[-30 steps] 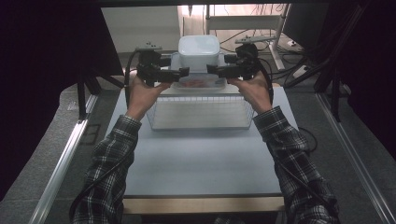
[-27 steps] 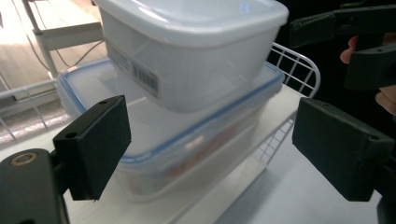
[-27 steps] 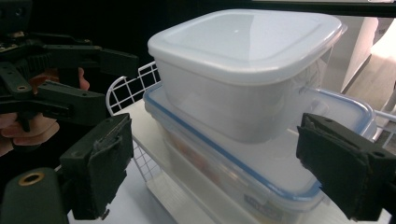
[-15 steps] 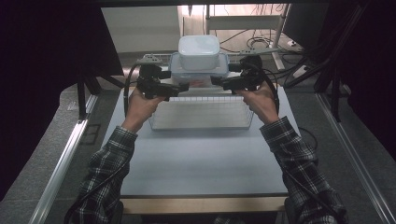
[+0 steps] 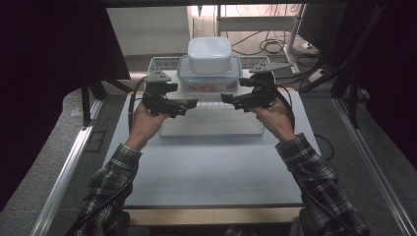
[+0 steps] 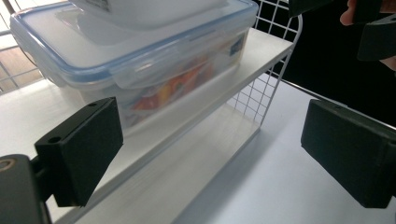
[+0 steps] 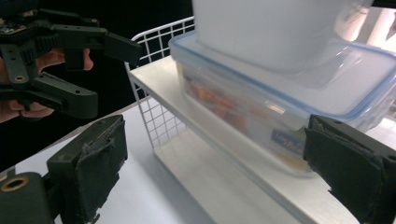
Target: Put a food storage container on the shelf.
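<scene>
A clear box with a blue-rimmed lid [image 5: 209, 82] holds colourful contents and sits on the top board of a white wire rack [image 5: 162, 63]. A white tub [image 5: 209, 53] is stacked on its lid. My left gripper [image 5: 189, 105] hovers open in front of the rack at the left. My right gripper [image 5: 227, 100] hovers open at the right. Both sets of jaws have just been opening, with nothing between the pads. The left gripper view looks past its jaws [image 6: 215, 154] at the box [image 6: 140, 60]. In the right gripper view the jaws [image 7: 219, 172] frame the box [image 7: 280, 93] and tub [image 7: 266, 28].
The rack's lower board [image 5: 211, 128] rests on the pale table [image 5: 206, 167]. Wire mesh [image 6: 261, 93] closes the rack's end. A dark screen [image 5: 49, 59] stands at the left, and cables and stands [image 5: 305, 49] lie behind at the right.
Both grippers have drawn back from the sides of the box toward the person and sunk a little. The box and tub stay on the rack.
</scene>
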Motion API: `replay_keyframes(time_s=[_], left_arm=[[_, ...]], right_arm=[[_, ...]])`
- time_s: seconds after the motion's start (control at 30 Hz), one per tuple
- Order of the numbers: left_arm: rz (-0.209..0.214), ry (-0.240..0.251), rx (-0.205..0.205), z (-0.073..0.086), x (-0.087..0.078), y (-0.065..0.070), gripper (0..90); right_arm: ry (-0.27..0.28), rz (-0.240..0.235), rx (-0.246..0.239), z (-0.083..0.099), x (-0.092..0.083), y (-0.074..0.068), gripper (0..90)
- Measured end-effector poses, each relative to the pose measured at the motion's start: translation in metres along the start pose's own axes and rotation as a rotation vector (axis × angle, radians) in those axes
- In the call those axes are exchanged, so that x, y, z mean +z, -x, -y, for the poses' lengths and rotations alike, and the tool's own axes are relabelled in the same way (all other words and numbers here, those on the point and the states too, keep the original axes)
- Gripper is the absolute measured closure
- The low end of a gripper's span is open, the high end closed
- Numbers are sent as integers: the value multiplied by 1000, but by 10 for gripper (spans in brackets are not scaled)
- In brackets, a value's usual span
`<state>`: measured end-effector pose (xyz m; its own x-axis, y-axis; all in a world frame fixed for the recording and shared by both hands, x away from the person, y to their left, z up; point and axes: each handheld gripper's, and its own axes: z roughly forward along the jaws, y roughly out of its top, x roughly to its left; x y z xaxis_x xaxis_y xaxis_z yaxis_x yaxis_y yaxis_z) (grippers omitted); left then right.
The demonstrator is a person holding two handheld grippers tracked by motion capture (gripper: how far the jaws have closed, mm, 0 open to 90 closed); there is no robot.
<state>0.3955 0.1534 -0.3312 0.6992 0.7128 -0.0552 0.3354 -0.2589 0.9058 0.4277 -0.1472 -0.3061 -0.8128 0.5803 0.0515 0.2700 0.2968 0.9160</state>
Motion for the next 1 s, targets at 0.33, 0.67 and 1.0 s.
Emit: replay_keyframes(time_s=[0.33, 0.67, 1.0], left_arm=[[13, -7, 11, 13, -3, 7, 67], [14, -17, 24, 29, -4, 12, 66], [15, -53, 15, 46, -4, 14, 62]], right_arm=[[-10, -20, 15, 15, 0, -3, 56], [-14, -23, 20, 31, -5, -4, 52], [-34, -21, 0, 46, -6, -7, 41]])
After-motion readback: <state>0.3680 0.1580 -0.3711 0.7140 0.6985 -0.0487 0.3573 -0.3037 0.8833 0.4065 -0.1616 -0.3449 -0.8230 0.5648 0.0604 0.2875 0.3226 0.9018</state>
